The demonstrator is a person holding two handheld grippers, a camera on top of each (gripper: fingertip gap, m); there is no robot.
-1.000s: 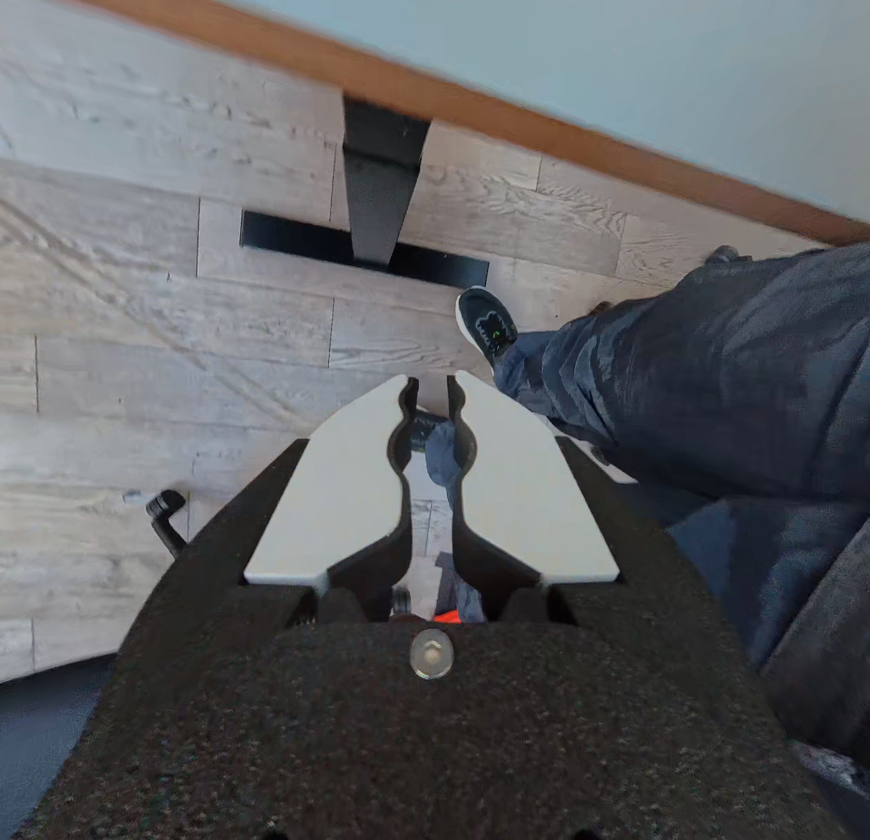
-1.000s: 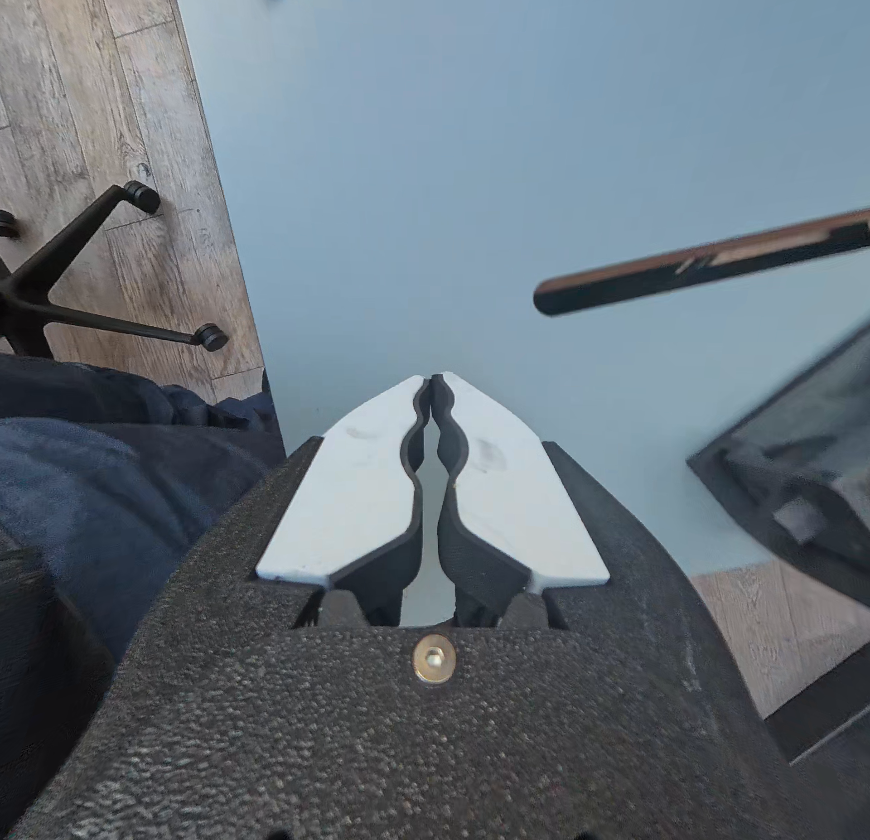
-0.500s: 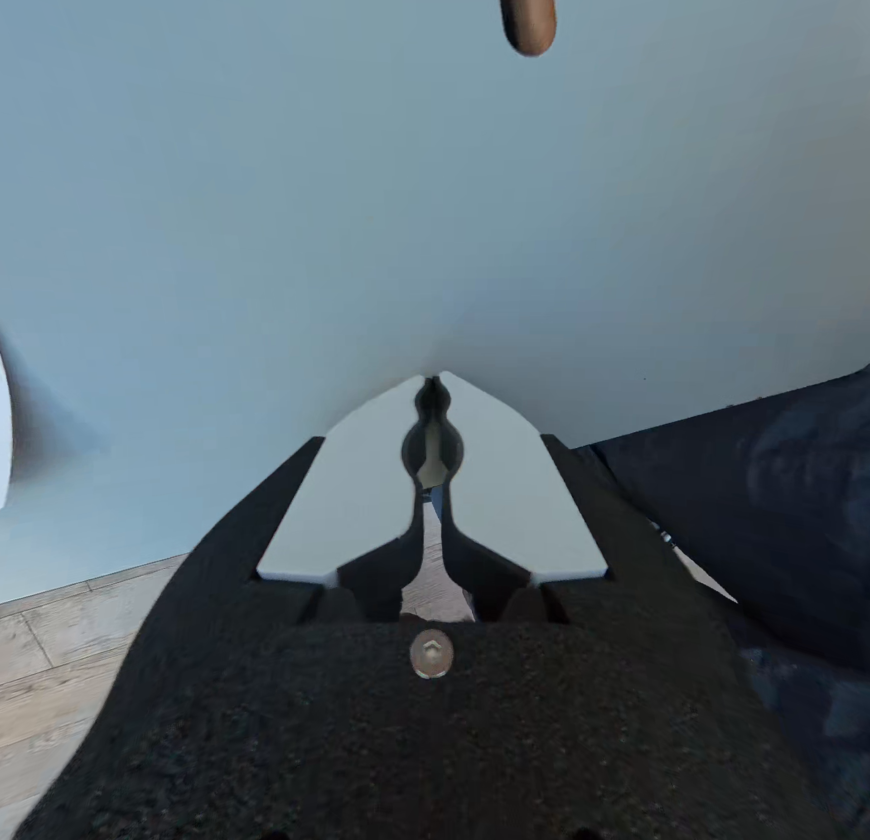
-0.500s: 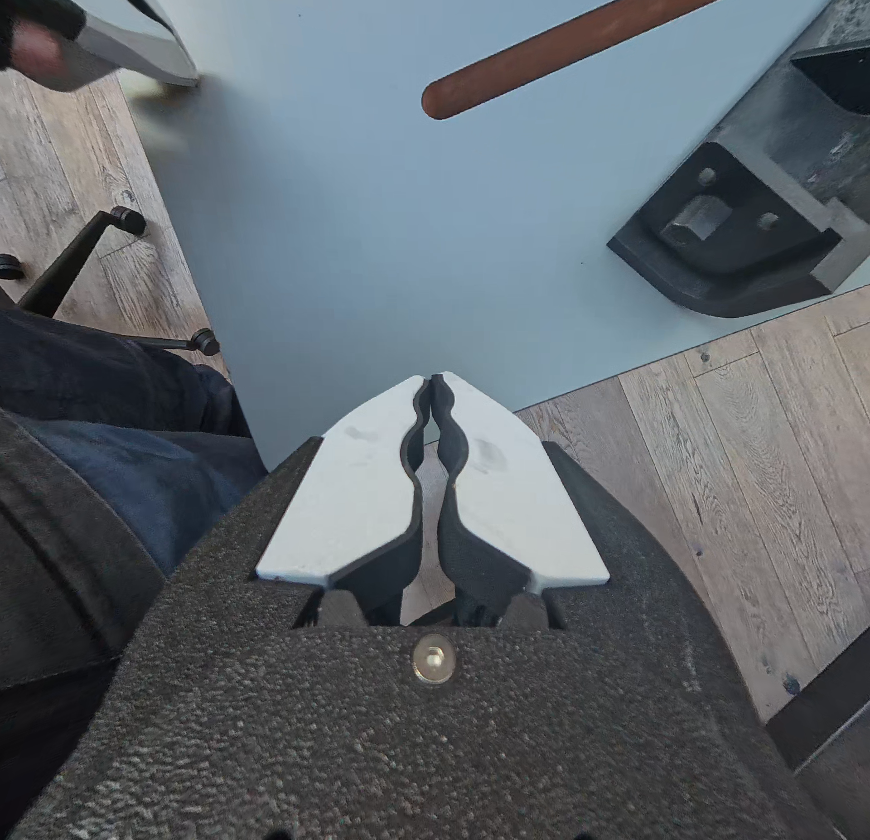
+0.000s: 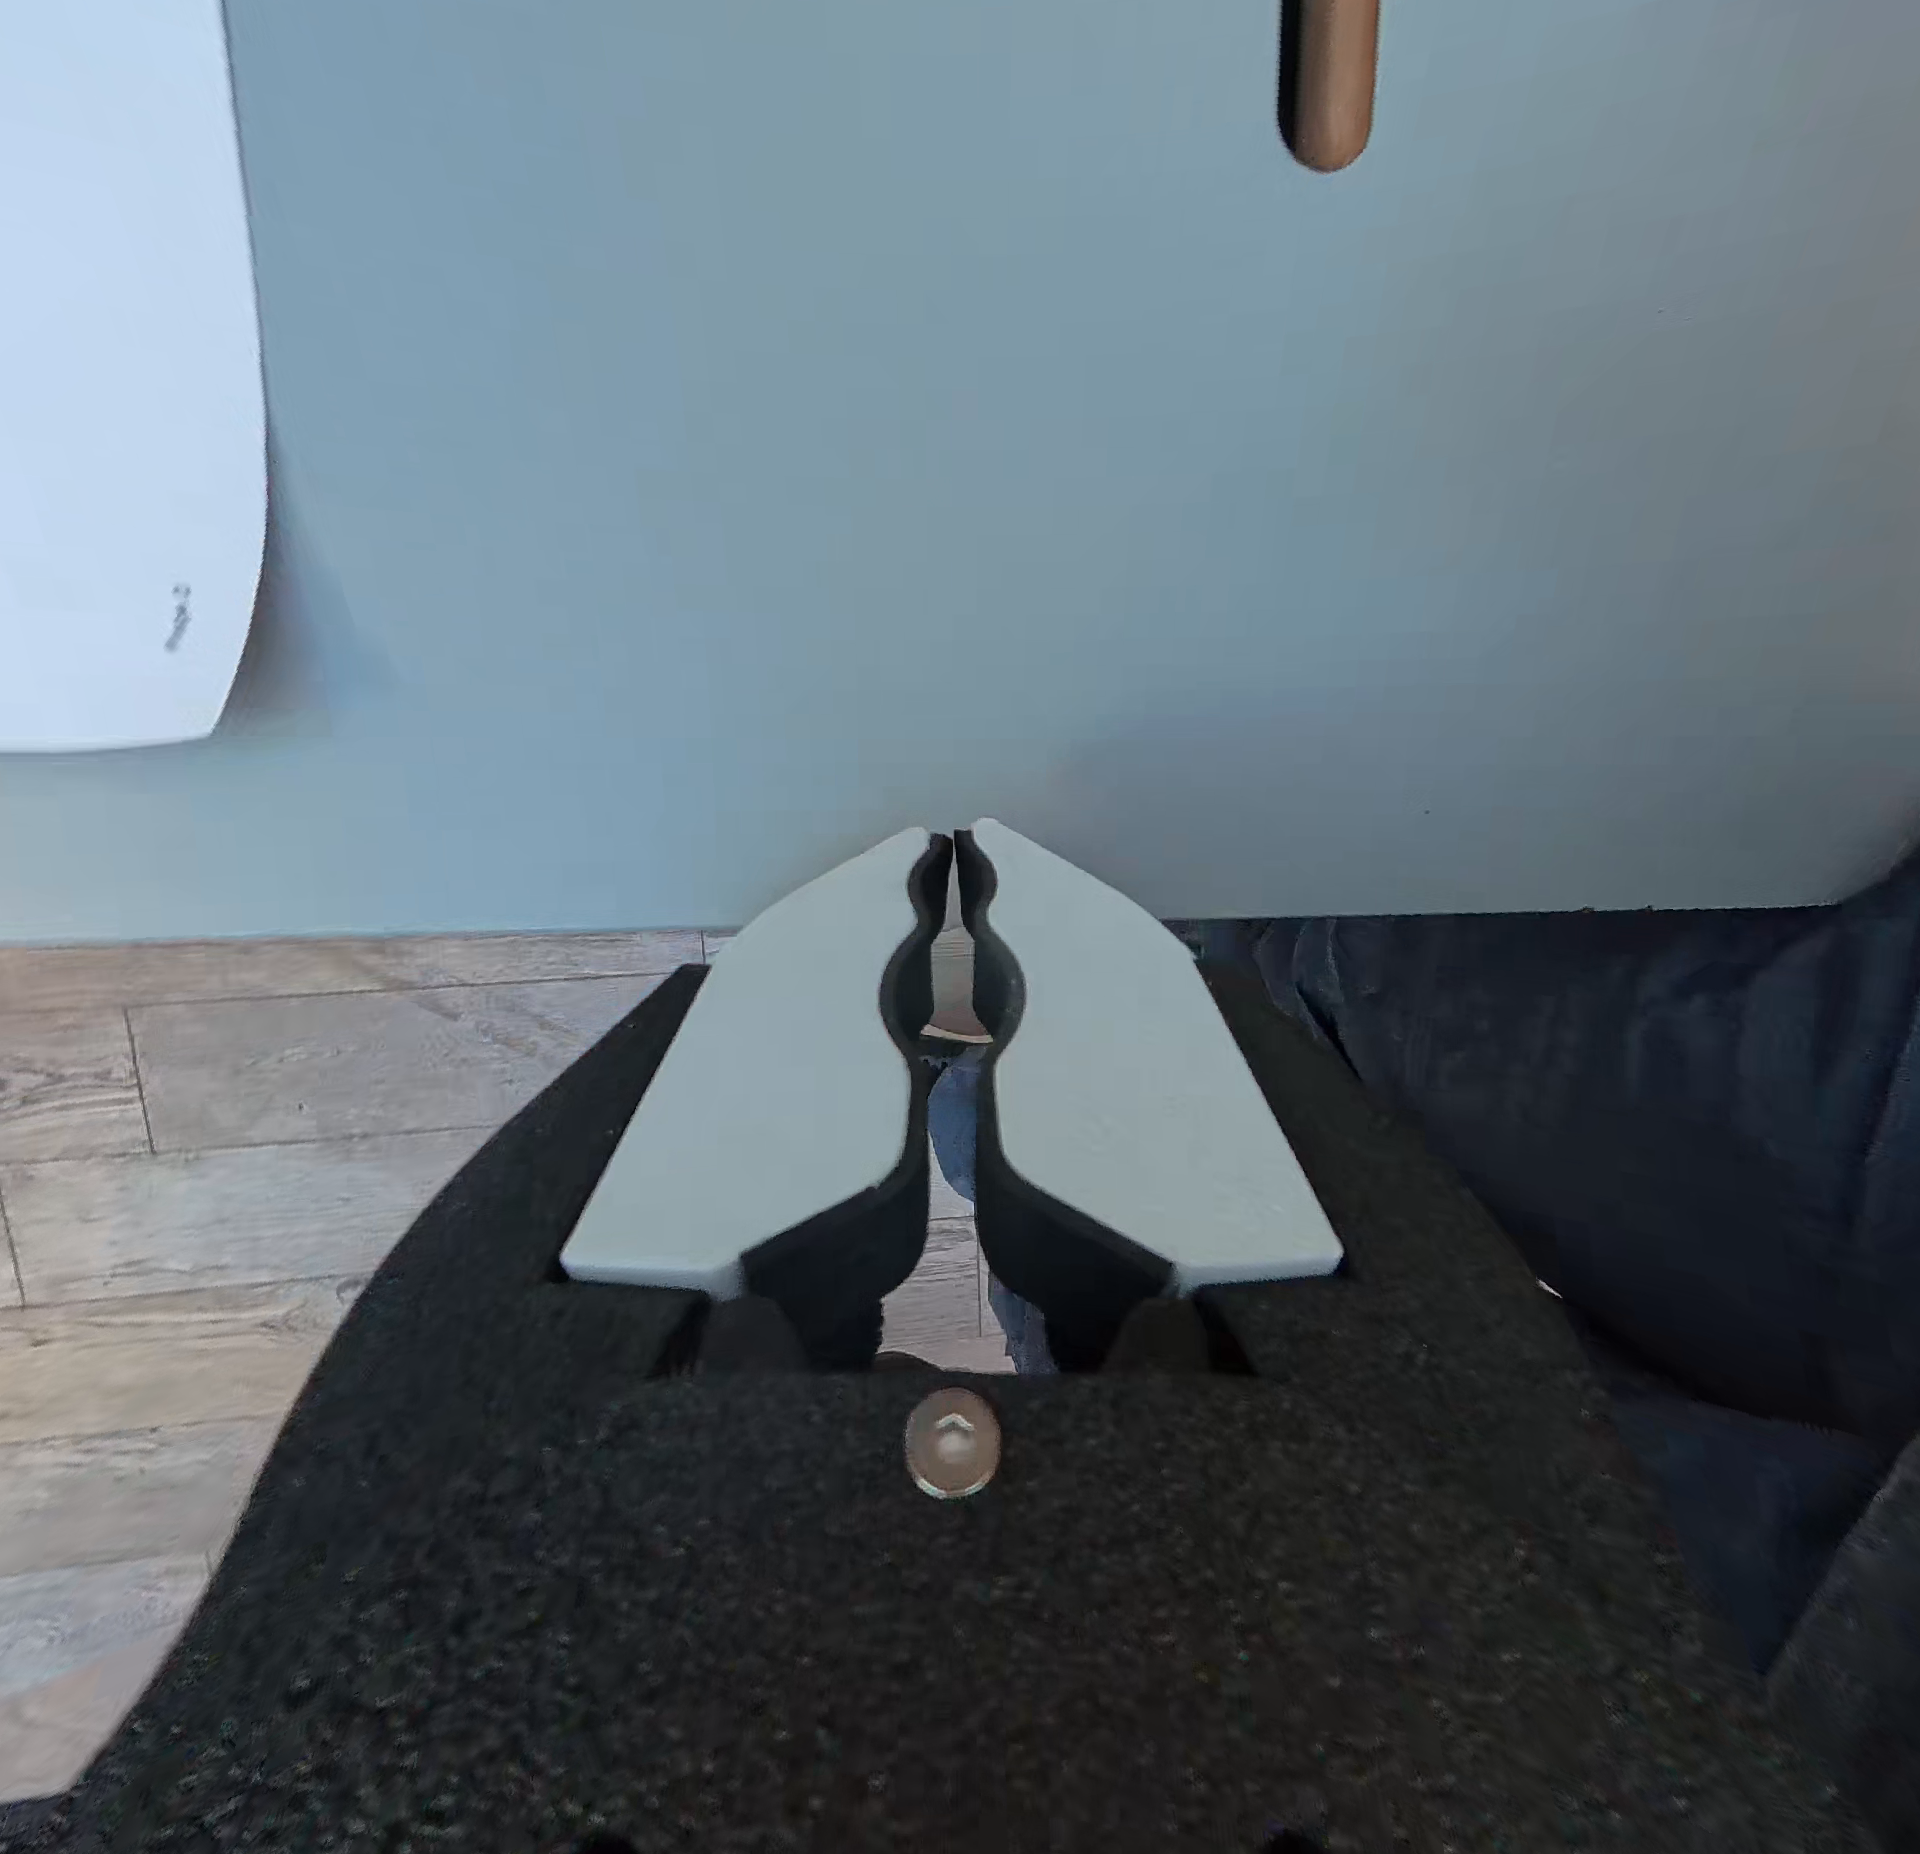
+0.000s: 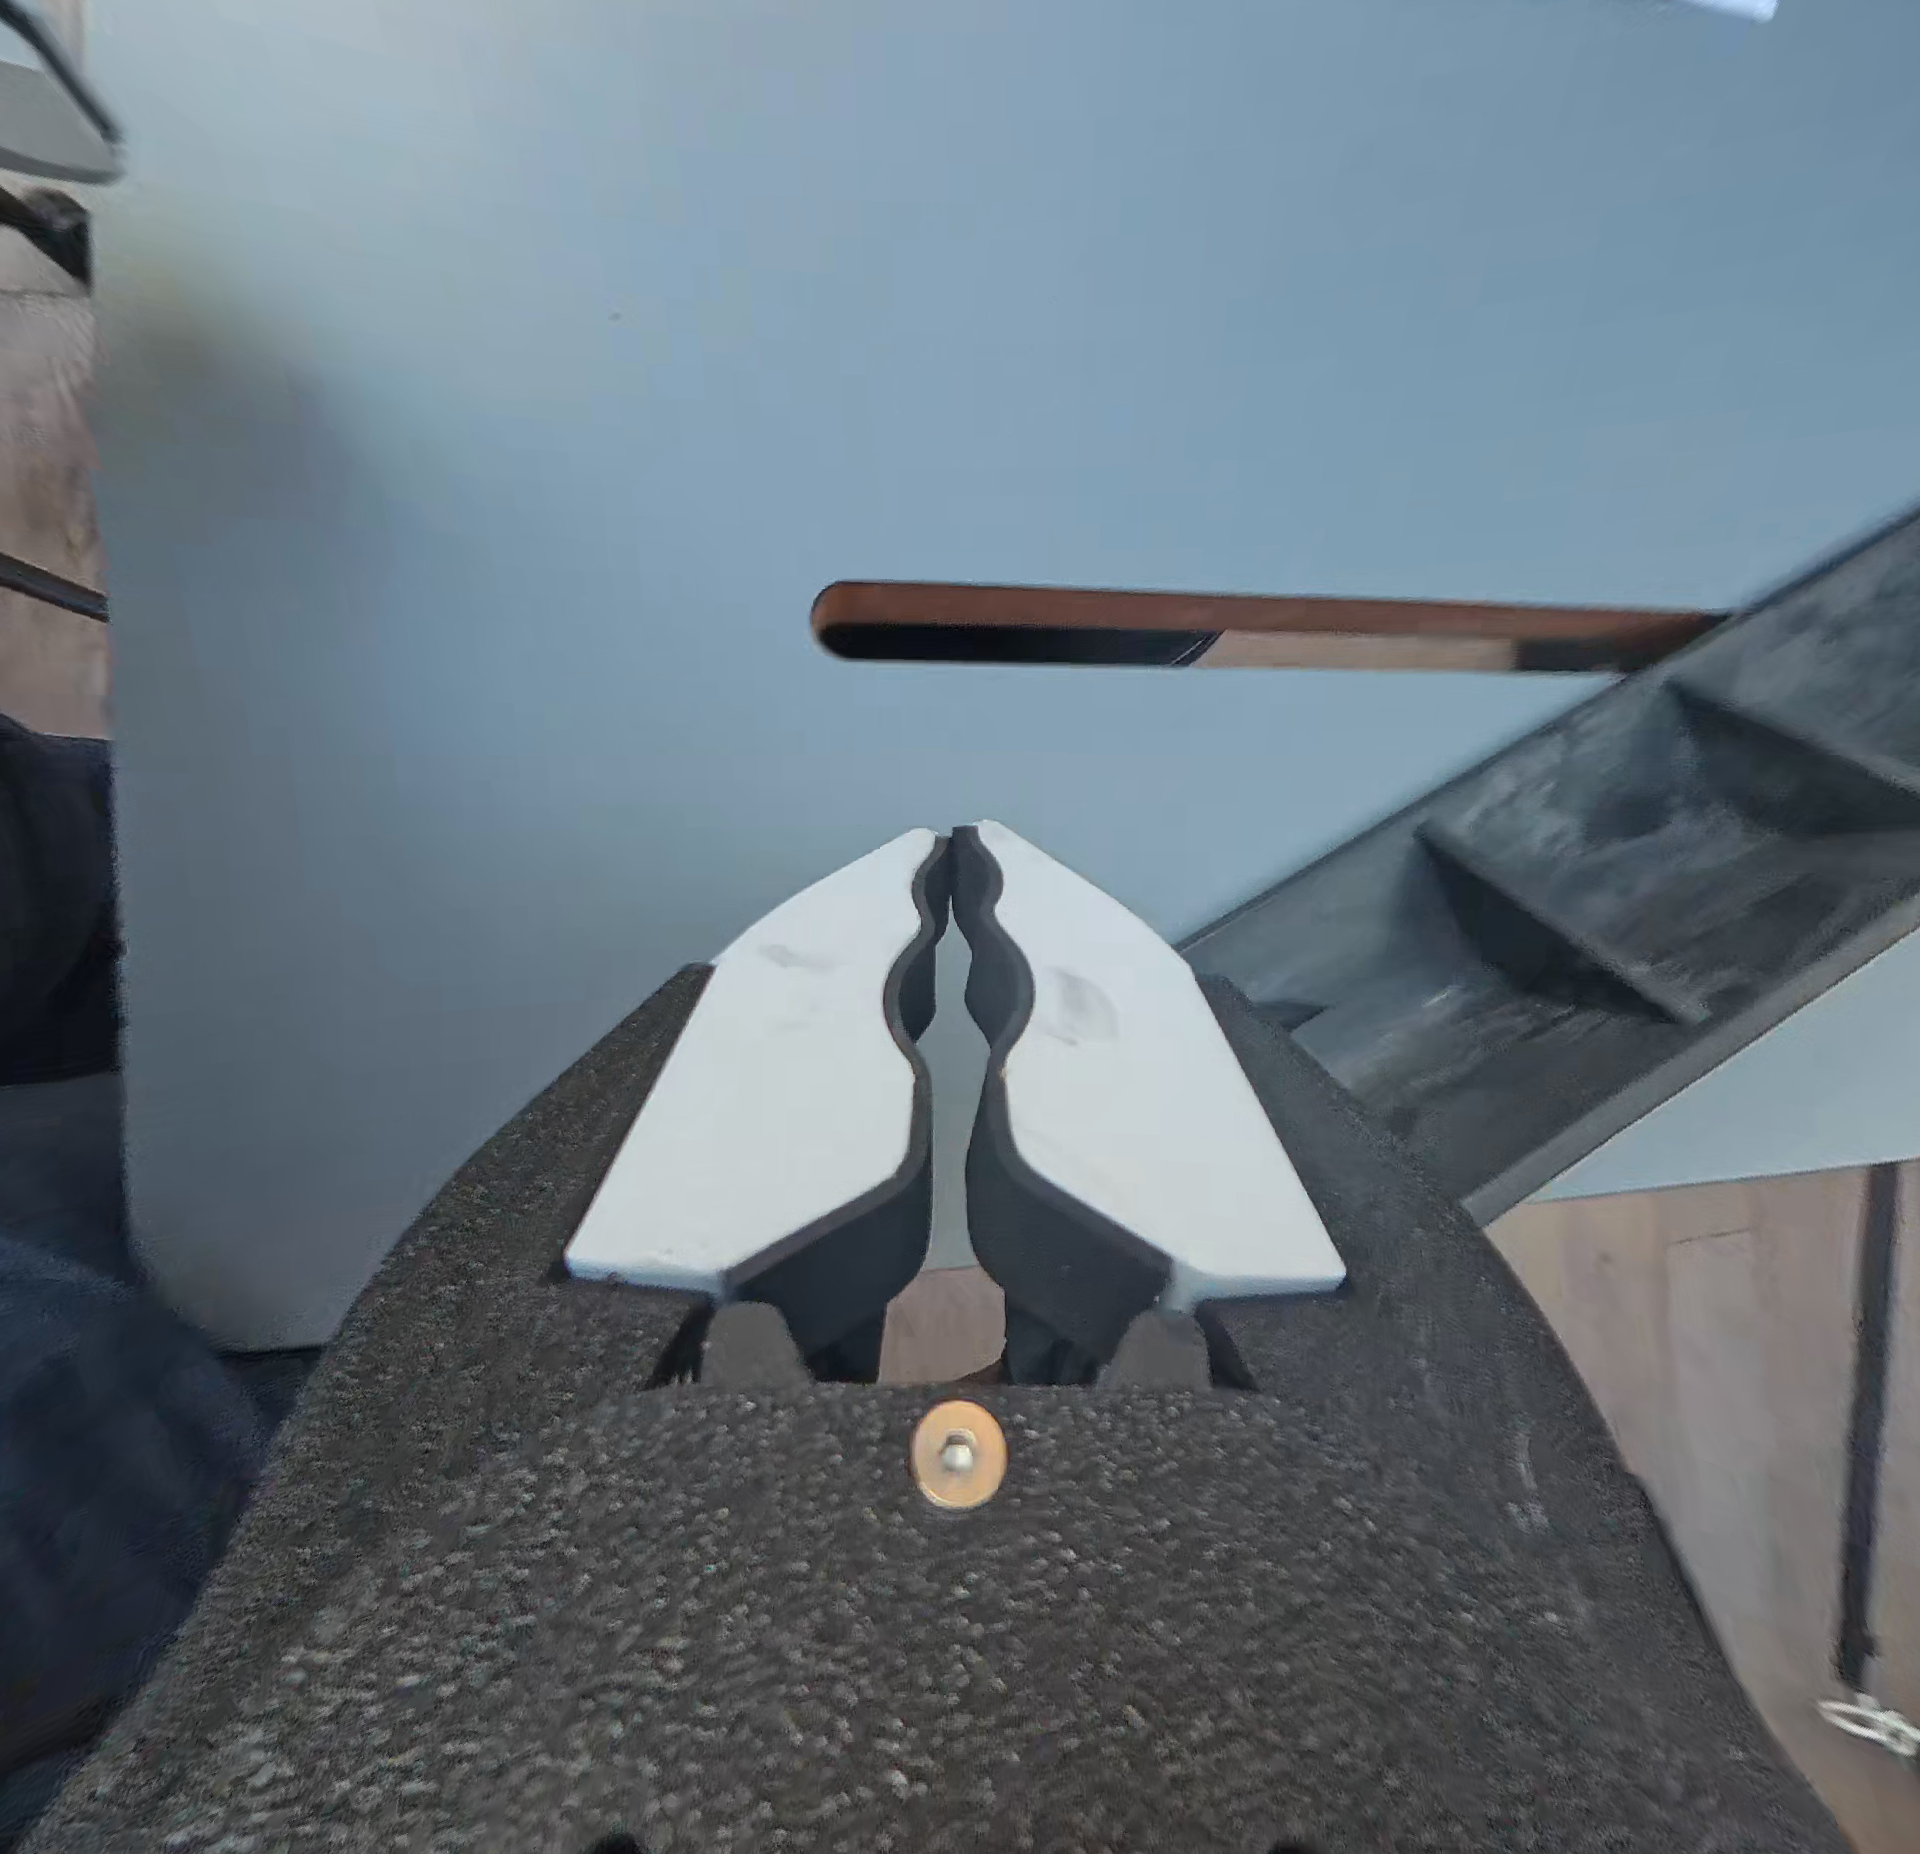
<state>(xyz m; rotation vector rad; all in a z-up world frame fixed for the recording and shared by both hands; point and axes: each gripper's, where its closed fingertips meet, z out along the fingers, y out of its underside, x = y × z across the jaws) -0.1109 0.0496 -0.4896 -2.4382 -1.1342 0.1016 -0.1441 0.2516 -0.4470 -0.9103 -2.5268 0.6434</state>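
My left gripper (image 5: 953,836) is shut and empty, its white fingers (image 5: 790,1077) meeting at the tips just over the near edge of a pale blue-grey table (image 5: 935,454). A narrow slot (image 5: 1330,48) with a brown rim is cut in the table far ahead. My right gripper (image 6: 953,834) is also shut and empty, over the same table (image 6: 623,402), with the long slot (image 6: 1195,630) lying crosswise a little beyond its tips. A black moulded block (image 6: 1621,900) sits on the table to the right of the right gripper.
A white sheet (image 5: 114,350) lies on the table at the left. Wooden floor (image 5: 260,1181) shows below the table edge. A person's dark trousers (image 5: 1610,1129) fill the right of the left wrist view and the left of the right wrist view (image 6: 62,1389). The left gripper's tips are roughly 20 cm from the right gripper's. The narrow slot (image 5: 1330,48) is closer to my right gripper, around 9 cm from its tips; the left tips are 15 cm off. The right camera catches it too, in the right wrist view (image 6: 881,614).
The left gripper swung up from the floor to the table edge and closed fully. The right gripper tilted up, so the slot and black block now sit nearer its tips.
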